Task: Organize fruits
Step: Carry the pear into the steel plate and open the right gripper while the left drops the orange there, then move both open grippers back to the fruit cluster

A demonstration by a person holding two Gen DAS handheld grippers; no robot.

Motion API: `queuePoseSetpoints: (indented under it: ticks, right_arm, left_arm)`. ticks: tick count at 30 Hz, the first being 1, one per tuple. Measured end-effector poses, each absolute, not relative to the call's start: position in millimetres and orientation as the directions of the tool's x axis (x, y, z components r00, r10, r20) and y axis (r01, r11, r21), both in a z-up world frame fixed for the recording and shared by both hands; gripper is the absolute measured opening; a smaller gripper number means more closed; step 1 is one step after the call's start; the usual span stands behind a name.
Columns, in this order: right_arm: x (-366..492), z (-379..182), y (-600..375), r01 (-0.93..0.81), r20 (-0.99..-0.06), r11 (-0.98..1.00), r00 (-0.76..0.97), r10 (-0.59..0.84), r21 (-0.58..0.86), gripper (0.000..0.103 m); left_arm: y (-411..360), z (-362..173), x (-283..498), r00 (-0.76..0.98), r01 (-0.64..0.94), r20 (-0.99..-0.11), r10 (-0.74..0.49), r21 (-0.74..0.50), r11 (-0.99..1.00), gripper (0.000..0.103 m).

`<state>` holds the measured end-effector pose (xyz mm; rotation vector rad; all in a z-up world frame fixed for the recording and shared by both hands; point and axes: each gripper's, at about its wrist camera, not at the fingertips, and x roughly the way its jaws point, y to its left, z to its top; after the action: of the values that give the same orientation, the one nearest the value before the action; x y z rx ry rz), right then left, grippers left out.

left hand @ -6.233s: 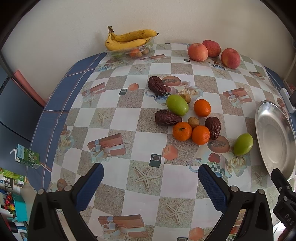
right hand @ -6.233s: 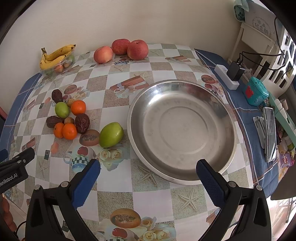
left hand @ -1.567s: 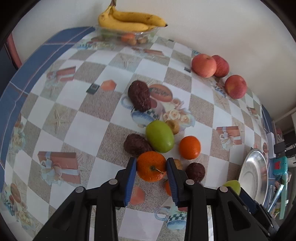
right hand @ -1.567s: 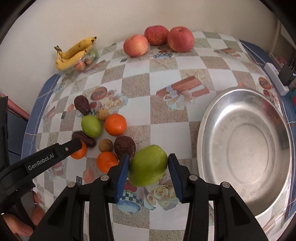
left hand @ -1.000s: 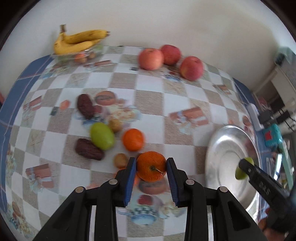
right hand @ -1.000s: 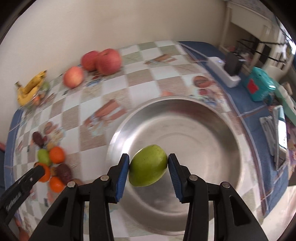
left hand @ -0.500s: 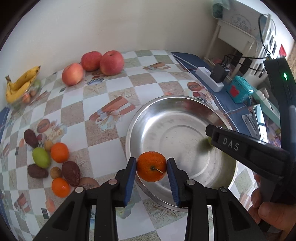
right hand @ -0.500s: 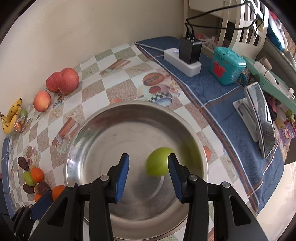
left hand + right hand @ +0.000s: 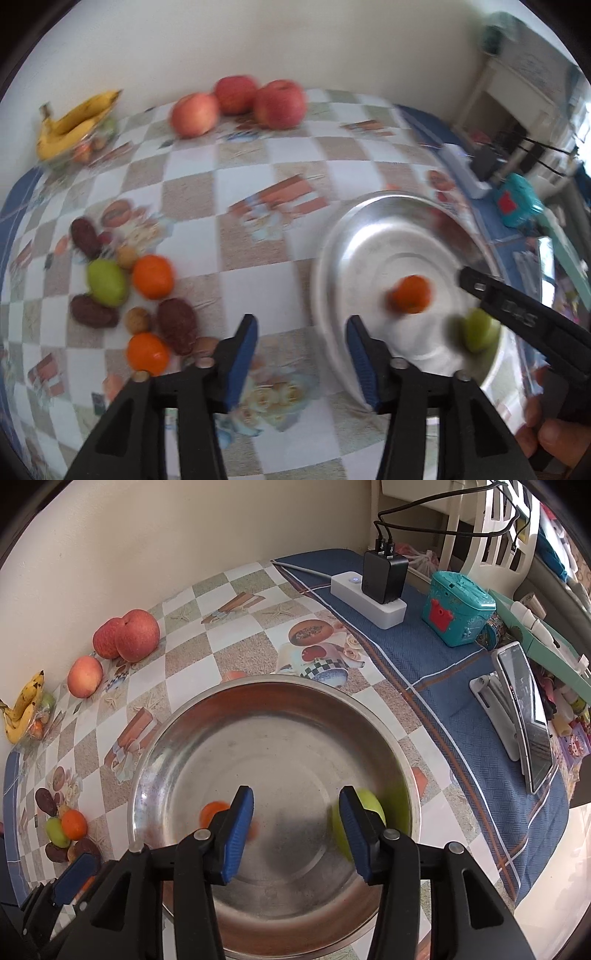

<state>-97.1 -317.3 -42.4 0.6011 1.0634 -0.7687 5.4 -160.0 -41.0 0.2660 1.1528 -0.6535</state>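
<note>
A steel bowl (image 9: 373, 243) (image 9: 266, 716) holds an orange (image 9: 410, 294) (image 9: 211, 811) and a green fruit (image 9: 478, 329) (image 9: 371, 804); both look motion-blurred. My left gripper (image 9: 301, 350) is open and empty, just left of the bowl's near rim. My right gripper (image 9: 295, 829) is open and empty above the bowl. On the table to the left lie a green fruit (image 9: 105, 283), two oranges (image 9: 153, 276) and several dark brown fruits (image 9: 176, 325).
Three red apples (image 9: 236, 101) and a banana bunch (image 9: 72, 123) sit at the back by the wall. A power strip with a charger (image 9: 373, 587), a teal box (image 9: 458, 607) and a phone on a stand (image 9: 524, 712) lie right of the bowl.
Both grippers have opened further. The left one let go of the orange, which now lies in the bowl. The green fruit has rolled toward the bowl's right rim.
</note>
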Motion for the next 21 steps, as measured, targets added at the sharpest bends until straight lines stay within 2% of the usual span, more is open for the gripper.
queuePoseSetpoints:
  ticks: [2,4,6,10,12,16,21]
  right_arm:
    - [-95.7,-43.1,-316.0,0.792,-0.925,0.607,0.274,-0.264,0.061,0.066]
    - [-93.1,-43.8,-313.3,0.782,-0.925,0.621,0.276,-0.261,0.058,0.068]
    - [-88.9,-44.0,-308.8,0.765,-0.925,0.642,0.277,-0.260,0.049,0.070]
    - [-78.8,-41.9,-296.6,0.721,-0.921,0.691,0.301,-0.249,0.049,0.071]
    - [-73.9,-40.2,-289.8,0.702,-0.916,0.710,0.320,-0.244,0.055,0.081]
    - [-63.4,-37.7,-273.6,0.652,-0.903,0.755,0.364,-0.229,0.072,0.092]
    - [-52.0,-33.8,-254.0,0.588,-0.876,0.801,0.441,-0.197,0.116,0.092]
  left_arm:
    - [-147.1,-47.4,18.8,0.268,0.531,-0.922,-0.280,-0.101,0.842,0.066]
    - [-132.0,-53.5,31.5,0.275,0.459,-0.934,-0.228,-0.081,0.885,0.069]
    - [-115.0,-58.7,43.0,0.271,0.384,-0.944,-0.189,-0.074,0.921,0.078]
    - [-82.9,-63.5,62.0,0.276,0.266,-0.949,-0.150,-0.075,0.961,0.088]
    - [-68.8,-62.2,68.2,0.296,0.216,-0.946,-0.134,-0.070,0.974,0.102]
    - [-41.3,-58.8,81.3,0.332,0.122,-0.937,-0.106,-0.069,0.990,0.103]
    - [-8.4,-51.8,93.9,0.389,0.009,-0.920,-0.039,-0.038,0.999,0.103]
